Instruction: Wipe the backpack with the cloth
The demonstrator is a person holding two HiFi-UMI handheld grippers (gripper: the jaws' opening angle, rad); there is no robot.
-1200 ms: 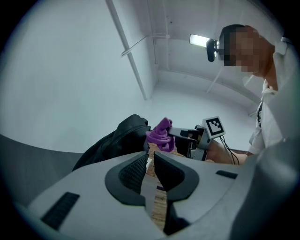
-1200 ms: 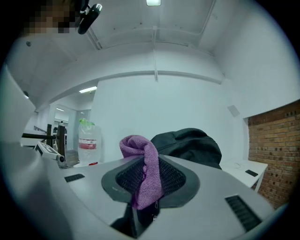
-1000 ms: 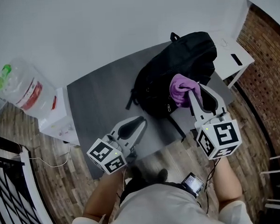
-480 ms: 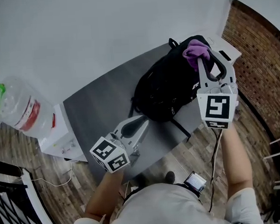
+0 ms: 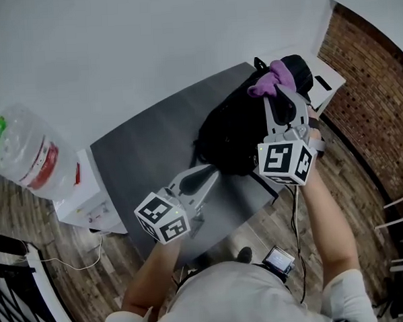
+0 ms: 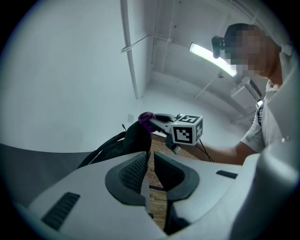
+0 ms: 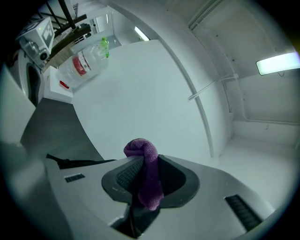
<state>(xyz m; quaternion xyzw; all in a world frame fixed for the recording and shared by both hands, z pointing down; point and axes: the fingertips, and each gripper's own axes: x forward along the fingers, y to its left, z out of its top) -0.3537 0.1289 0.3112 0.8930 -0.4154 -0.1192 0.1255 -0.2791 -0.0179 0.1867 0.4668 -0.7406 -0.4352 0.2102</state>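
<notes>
No text is readable; the red label [image 5: 45, 160] on the water bottle [image 5: 15, 150] is too small.

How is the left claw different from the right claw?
The right claw pinches a purple cloth; the left claw holds nothing, its jaws only slightly apart. The right claw is up at the top of the black backpack; the left claw hovers over the grey table, short of the backpack. Both carry a cube with square markers.

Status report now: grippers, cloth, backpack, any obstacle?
Left gripper narrowly open, empty, beside backpack. Right gripper shut on purple cloth at backpack's top. No obstacle seen.
</notes>
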